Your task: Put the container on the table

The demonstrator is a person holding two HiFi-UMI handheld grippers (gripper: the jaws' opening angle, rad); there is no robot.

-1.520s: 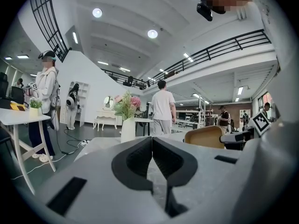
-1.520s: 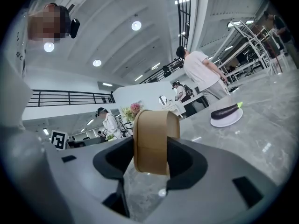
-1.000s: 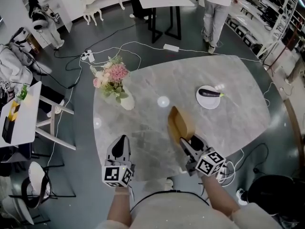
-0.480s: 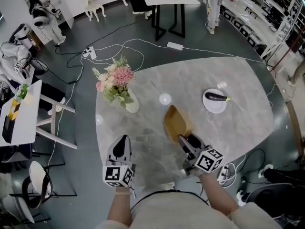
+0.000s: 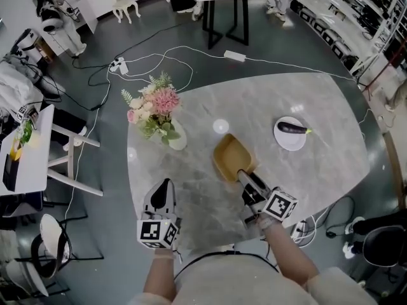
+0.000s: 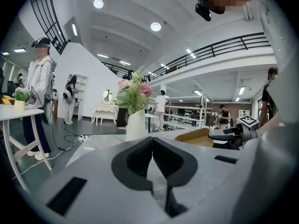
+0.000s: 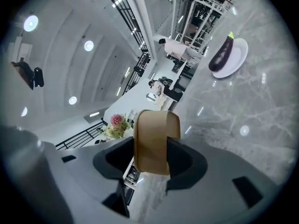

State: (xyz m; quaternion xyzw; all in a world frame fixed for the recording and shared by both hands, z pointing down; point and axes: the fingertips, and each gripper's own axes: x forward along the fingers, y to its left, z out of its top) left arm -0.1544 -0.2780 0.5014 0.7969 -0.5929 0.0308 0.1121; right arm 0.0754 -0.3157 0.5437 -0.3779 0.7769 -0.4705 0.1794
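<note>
My right claw point(image 5: 244, 174) is clenched on the near rim of the tan container point(image 5: 231, 157); in the right gripper view the wall of the container point(image 7: 152, 139) stands as a band pinched between both jaws. My left claw point(image 5: 163, 185) holds nothing. Its jaws are pressed together in the left gripper view, and it hangs at the near left edge of the counter point(image 5: 273, 97).

The container sits over the middle of the counter, between the vase of flowers point(image 5: 159, 114) and the plate point(image 5: 286, 142) with the eggplant point(image 5: 293, 129). I cannot tell whether its base touches the marble. Its near end is covered by my claw.

Its opening faces up. Its long axis runs from my right claw away from me, slightly to the left.
</note>
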